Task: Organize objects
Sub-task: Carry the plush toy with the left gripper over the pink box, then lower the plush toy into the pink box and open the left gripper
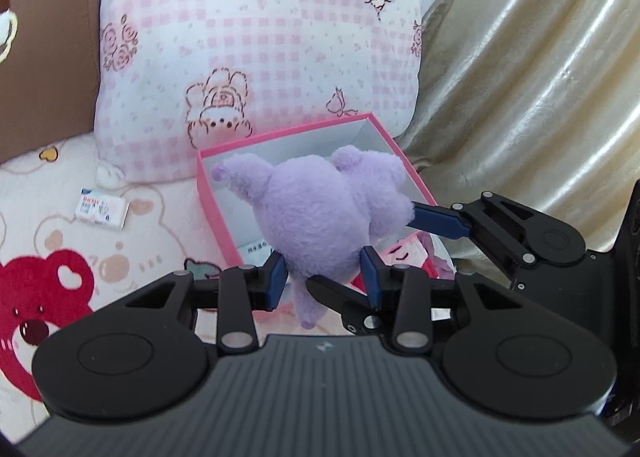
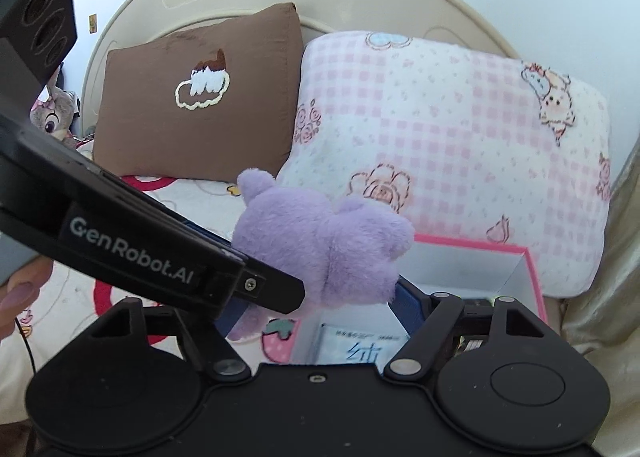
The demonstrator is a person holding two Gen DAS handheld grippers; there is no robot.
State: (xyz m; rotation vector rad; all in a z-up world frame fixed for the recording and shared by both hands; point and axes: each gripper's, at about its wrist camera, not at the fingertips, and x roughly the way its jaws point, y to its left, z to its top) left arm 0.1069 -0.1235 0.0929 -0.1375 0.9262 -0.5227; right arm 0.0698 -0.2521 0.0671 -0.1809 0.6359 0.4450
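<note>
Plush [image 1: 320,201], lilac and fuzzy, rounded body with stubby limbs, hangs over the near edge of the open pink box [image 1: 212,193], pinched low by the nearly closed left gripper [image 1: 325,277], while the right gripper [image 1: 434,219] brackets it, jaws wider, contact unclear.

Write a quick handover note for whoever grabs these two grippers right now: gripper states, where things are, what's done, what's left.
Left gripper: shut on the purple plush toy, holding it above the pink box.
Right gripper: jaws around the same toy's far side; whether its pads press is unclear.
The box sits on the bed in front of the pink checked pillow, with a packet already inside.
Small white packet lies on the blanket, left of the box.
Left: lower the toy in, release, then probably the loose packet.
</note>
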